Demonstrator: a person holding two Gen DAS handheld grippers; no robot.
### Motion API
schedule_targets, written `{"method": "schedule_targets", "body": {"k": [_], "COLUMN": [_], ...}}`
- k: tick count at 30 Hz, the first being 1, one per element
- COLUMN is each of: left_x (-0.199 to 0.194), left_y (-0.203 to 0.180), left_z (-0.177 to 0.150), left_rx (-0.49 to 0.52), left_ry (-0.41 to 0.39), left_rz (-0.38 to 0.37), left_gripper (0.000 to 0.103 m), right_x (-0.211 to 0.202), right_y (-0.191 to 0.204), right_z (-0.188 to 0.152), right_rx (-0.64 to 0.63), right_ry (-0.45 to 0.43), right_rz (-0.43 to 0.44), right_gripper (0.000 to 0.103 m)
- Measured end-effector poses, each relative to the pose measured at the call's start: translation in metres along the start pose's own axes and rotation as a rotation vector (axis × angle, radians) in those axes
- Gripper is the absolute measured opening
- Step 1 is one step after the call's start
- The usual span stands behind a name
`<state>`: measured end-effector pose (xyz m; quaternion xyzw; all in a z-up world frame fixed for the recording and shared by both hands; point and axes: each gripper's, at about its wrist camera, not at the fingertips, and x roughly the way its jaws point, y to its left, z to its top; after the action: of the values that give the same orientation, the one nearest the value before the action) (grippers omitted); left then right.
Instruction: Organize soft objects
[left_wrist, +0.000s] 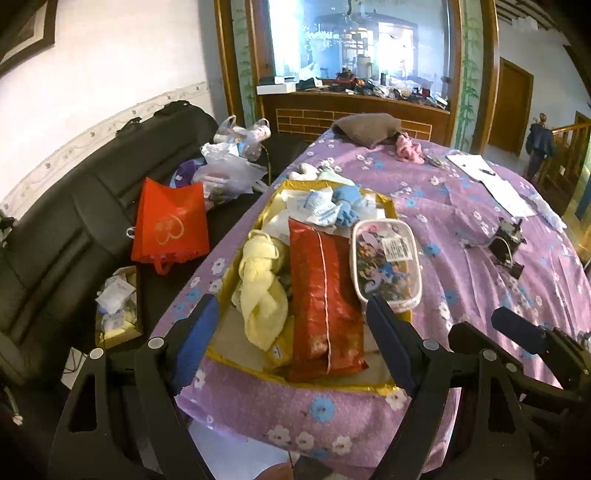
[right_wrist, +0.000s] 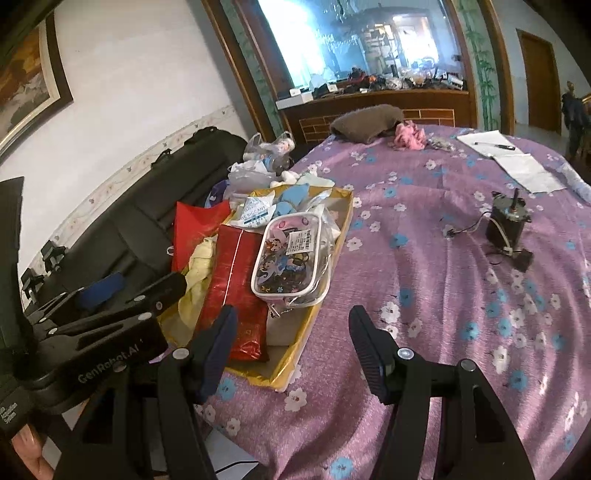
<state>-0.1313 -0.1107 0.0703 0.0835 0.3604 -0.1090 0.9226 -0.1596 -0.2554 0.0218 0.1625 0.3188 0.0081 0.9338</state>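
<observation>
Both grippers, left gripper (left_wrist: 291, 325) and right gripper (right_wrist: 291, 343), gape empty. Yellow towel (left_wrist: 260, 291) lies just ahead of left; pinch its bulk, avoiding the red pouch (left_wrist: 321, 295).

Yellow knit cloth (left_wrist: 260, 291) lies bunched beside a red pouch (left_wrist: 323, 302) in the gold tray (left_wrist: 384, 388); blue socks (left_wrist: 345, 206), seemingly, behind.

Both wrist views look steeply down across the desk (left_wrist: 461, 229) from its near edge, sharing the gold tray (left_wrist: 384, 203) close ahead.
</observation>
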Motion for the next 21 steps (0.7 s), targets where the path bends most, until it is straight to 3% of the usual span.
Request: {"method": "schedule_targets", "body": {"k": [16,21], "left_x": [0.016,0.036], "left_y": [-0.006,-0.008], "left_z": [-0.002,-0.001], "left_rx": [0.020,0.009], "left_ry": [0.029,0.063], "left_rz": [0.066,0.053], "left_gripper": [0.083,0.083], "right_x": [0.016,0.022], "right_y": [-0.017,-0.019], "right_z": [-0.003,-0.003], "right_rx": [0.039,0.010], "right_ry": [0.038,0.030], "right_rz": [0.009,-0.039], "right_gripper": [0.062,0.062]}}
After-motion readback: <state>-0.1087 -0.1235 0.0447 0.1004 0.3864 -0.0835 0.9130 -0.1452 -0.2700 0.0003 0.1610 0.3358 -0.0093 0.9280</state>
